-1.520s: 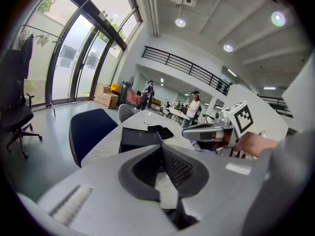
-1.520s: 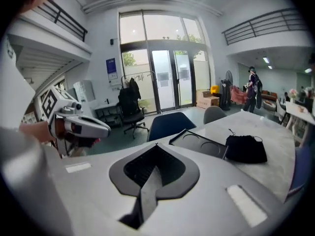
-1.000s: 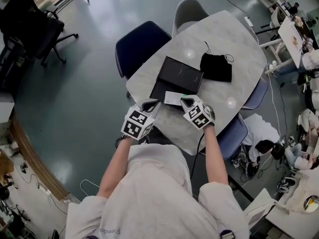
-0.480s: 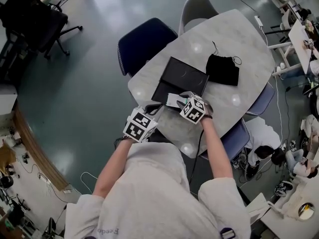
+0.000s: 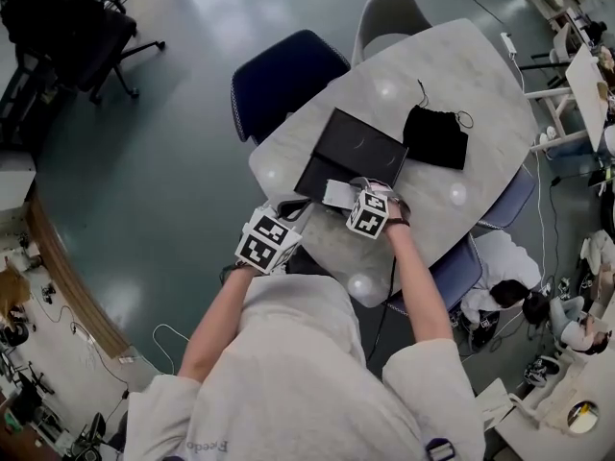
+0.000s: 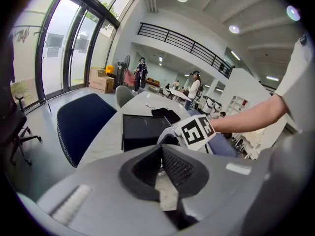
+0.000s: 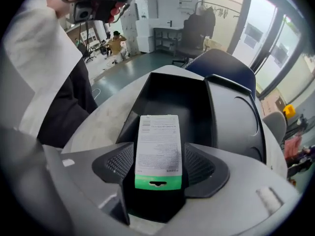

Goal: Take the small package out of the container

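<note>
R tongs [image 7: 158, 155] sank, just widening round small package [image 7: 158, 139]; L tongs [image 6: 161, 149] closed; container [image 7: 172, 98] just behind

Colours, tabletop
White package [image 7: 158, 151], green band, black print; black container [image 7: 172, 97]; pale marbled table [image 5: 461, 65]; navy chair [image 5: 283, 75].

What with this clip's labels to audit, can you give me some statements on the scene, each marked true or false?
1. The small package has a green end. True.
2. The right tool is shut tight. False: its jaws have just been opening and stand apart, the package between them.
3. The black container is closed. False: it stands open.
4. A black pouch lies on the table. True.
5. The left tool holds the package. False: nothing is between its jaws.
</note>
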A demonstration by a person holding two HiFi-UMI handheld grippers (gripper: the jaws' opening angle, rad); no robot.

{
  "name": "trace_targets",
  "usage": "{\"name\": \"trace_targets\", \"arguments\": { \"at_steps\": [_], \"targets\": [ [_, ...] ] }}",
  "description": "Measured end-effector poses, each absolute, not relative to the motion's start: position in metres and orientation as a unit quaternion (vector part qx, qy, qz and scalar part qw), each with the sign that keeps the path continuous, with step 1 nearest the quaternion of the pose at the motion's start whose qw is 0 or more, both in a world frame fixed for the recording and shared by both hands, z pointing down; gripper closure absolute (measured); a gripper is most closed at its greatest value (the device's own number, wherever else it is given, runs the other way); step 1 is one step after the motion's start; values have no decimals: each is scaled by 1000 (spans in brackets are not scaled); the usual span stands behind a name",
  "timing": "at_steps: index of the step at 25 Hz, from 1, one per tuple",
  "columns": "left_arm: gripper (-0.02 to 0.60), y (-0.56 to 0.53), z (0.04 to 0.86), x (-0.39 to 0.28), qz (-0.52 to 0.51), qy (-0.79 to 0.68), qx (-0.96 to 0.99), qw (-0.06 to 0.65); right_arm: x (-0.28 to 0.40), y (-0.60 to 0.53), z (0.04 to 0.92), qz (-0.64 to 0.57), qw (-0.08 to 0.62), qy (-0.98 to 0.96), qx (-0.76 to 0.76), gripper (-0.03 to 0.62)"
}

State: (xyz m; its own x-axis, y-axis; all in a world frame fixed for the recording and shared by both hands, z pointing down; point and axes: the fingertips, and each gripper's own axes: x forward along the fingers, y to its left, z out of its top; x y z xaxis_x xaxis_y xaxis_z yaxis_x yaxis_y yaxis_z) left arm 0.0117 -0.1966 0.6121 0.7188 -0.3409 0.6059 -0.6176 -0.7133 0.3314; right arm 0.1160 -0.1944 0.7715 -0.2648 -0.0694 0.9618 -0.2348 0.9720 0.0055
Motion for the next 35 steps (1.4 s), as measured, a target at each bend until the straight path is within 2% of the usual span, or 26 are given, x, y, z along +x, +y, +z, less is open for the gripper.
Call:
{"name": "trace_targets", "arguments": {
  "at_steps": [3,18,25,35],
  "targets": [
    [528,-197,611,13,261,-269,888,266,118,-193,778,58,617,-781,78,262],
    [528,-200,621,10,259,-272,884,279,105,-197,798,50,679,-730,58,270],
    [529,-199,622,8,278,-262,884,270,105,-197,800,57,685,-724,63,270],
    [528,-198,616,12,271,-260,889,263,106,-201,796,81,653,-747,101,276]
  ]
}}
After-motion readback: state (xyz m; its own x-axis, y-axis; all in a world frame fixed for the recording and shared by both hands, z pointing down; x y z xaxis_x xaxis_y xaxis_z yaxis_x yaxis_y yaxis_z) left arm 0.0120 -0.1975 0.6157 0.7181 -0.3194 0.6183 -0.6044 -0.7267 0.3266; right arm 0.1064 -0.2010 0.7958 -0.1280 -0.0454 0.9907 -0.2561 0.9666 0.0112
